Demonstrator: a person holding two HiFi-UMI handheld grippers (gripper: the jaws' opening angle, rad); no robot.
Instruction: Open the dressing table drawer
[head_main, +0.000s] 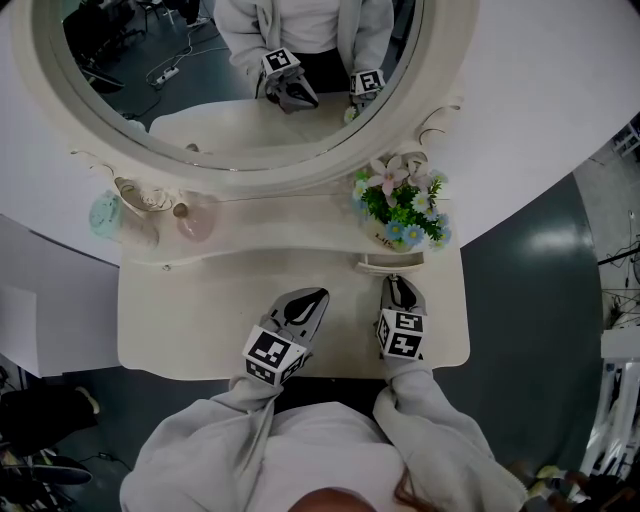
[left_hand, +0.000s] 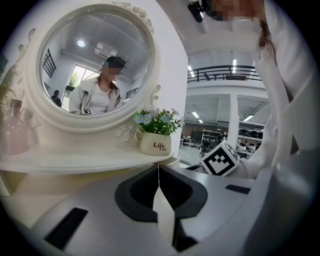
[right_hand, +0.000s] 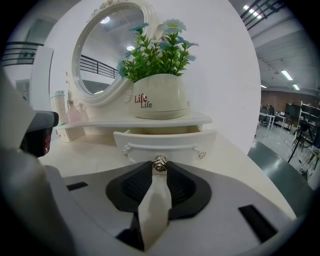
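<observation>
Under the flower pot at the table's far right, the drawer sits partly out, the right gripper pinching its knob; a straight nearward pull seems needed next, while the left gripper rests closed, empty.

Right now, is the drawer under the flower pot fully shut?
No: the drawer stands out from under the shelf, its inside showing, with the right gripper clamped on its knob.
</observation>
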